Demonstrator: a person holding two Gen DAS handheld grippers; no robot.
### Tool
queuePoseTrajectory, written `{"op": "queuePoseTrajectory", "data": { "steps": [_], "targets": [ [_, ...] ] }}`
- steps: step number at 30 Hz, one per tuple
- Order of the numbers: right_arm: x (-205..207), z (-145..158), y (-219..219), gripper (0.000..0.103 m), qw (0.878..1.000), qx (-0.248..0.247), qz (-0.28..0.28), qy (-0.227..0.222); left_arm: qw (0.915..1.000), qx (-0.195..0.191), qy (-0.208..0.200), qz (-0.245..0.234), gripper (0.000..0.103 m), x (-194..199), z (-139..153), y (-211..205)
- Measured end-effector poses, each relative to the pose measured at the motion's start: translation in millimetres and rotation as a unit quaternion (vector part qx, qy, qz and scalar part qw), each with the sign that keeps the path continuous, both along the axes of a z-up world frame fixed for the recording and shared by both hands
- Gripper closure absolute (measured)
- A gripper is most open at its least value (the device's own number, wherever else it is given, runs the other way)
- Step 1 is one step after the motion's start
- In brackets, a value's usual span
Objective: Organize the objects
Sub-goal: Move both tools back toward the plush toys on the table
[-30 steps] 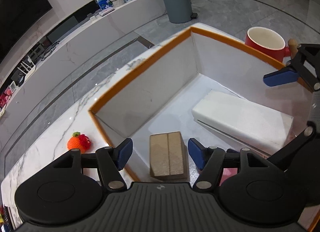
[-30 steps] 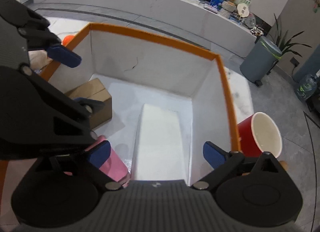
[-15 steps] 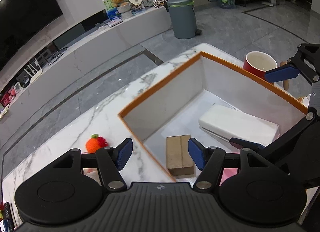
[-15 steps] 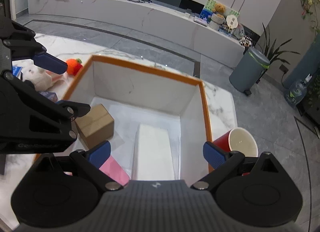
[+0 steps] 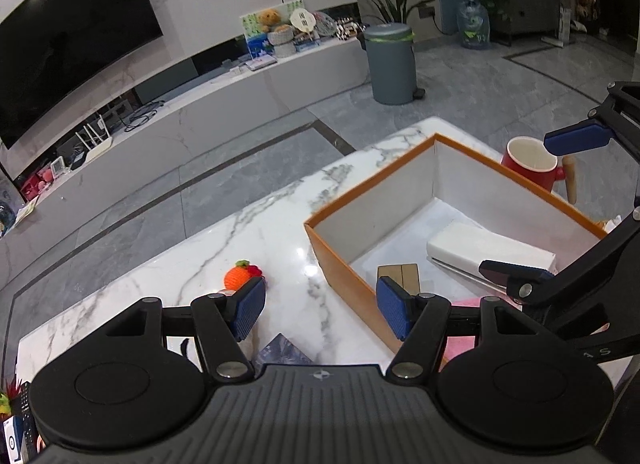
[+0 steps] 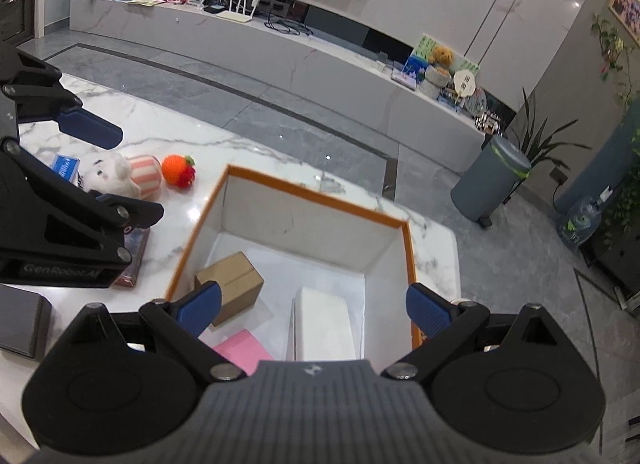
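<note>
An orange-rimmed box (image 5: 344, 260) (image 6: 316, 194) with white walls stands on the marble table. Inside lie a small cardboard box (image 5: 400, 274) (image 6: 236, 276), a white pack (image 5: 488, 248) (image 6: 324, 324) and a pink item (image 6: 244, 352). My left gripper (image 5: 322, 312) hangs open above the box's left corner, nothing between its fingers. My right gripper (image 6: 314, 310) is open and empty above the box's near side. Each gripper shows at the edge of the other's view. A knitted orange fruit (image 5: 240, 275) (image 6: 180, 170) lies left of the box.
A plush toy (image 6: 116, 176), a blue card (image 6: 64, 166), a dark booklet (image 6: 134, 256) and a grey case (image 6: 20, 324) lie left of the box. A red mug (image 5: 532, 162) stands beyond its right wall. The table edge is just behind the box; a grey bin (image 5: 390, 56) stands on the floor.
Both grippers have risen and drawn back from inside the box, which now looks smaller and lower. The left view has swung toward the table beside the box. Both stayed open and empty.
</note>
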State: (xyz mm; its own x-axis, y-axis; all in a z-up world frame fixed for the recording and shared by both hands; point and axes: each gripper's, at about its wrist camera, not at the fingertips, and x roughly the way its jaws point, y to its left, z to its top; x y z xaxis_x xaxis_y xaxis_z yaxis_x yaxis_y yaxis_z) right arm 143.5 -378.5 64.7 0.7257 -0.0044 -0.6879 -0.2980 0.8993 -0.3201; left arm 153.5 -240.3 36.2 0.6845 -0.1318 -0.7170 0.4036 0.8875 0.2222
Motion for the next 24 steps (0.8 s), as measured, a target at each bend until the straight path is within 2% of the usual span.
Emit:
{"op": "queuePoseTrajectory", "data": {
  "steps": [13,24],
  "targets": [
    [-40.5,44.1,43.1,0.004,0.998,-0.023,0.027,-0.048,0.9990,-0.029,-0.035,0.001,0.028,-28.8,31.1,33.1],
    [-75.2,55.3,91.6,0.004,0.996,-0.019,0.056,-0.072,0.9974,-0.056,-0.044,0.011,0.027,-47.7,34.3,76.4]
  ]
}}
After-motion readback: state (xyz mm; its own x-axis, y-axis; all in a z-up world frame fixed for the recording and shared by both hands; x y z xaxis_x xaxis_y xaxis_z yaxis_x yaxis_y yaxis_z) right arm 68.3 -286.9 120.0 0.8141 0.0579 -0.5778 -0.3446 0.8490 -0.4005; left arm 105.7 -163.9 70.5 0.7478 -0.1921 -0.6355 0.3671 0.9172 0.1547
